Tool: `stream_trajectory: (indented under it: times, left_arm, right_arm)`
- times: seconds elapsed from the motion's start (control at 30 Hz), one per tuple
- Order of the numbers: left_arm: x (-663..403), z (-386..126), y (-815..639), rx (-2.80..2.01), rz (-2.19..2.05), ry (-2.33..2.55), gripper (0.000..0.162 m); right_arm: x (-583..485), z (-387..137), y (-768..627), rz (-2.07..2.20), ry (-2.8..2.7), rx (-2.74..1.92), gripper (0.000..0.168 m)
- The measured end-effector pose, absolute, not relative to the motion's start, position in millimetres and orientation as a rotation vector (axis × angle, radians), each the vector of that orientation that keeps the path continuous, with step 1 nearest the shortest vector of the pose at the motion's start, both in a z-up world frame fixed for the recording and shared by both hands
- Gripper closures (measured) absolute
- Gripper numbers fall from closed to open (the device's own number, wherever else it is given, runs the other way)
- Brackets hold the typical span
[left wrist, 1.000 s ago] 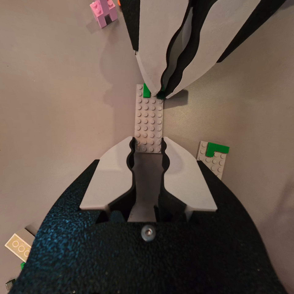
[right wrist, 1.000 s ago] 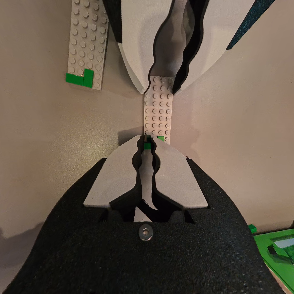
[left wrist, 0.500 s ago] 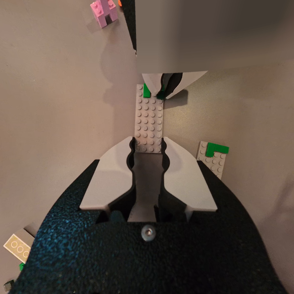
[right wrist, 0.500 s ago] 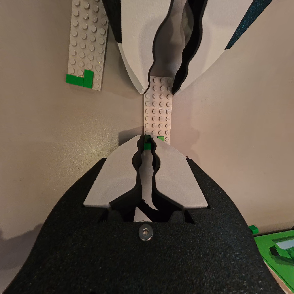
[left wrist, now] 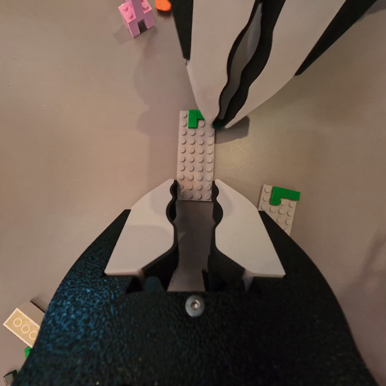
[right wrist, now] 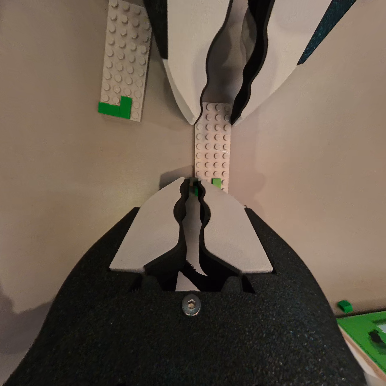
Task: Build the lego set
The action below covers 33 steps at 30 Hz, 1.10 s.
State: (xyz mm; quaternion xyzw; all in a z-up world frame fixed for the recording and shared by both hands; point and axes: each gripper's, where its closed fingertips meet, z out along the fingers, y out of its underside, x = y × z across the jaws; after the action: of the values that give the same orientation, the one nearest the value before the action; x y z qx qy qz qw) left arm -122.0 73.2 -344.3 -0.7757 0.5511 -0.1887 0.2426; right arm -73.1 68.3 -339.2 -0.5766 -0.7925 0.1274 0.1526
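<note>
Left wrist view: the right gripper (left wrist: 218,125) has slid off to the plate's (left wrist: 196,154) far right corner since half a second ago, baring a green L-shaped tile (left wrist: 193,121) now seated on the studs it was covering. Its tips are pinched on a small green piece (left wrist: 217,125) at that corner, so my guess is one tile is placed and the next is going down beside it. The left gripper (left wrist: 195,188) clamps the plate's near end by its long edges, flat on the table (left wrist: 73,125). A second plate (left wrist: 279,213) with its own green L lies just right. No brand, label or readable writing shows.
</note>
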Motion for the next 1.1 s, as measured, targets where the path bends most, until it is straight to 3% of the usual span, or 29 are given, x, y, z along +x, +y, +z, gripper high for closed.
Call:
stream_trajectory:
  times: [1.1]
  left_arm:
    - [-140.0,-344.7,65.9,-2.050,-0.504,1.671,0.131]
  right_arm:
    - [-47.5,-342.7,63.1,0.328,-2.256,-1.824,0.161]
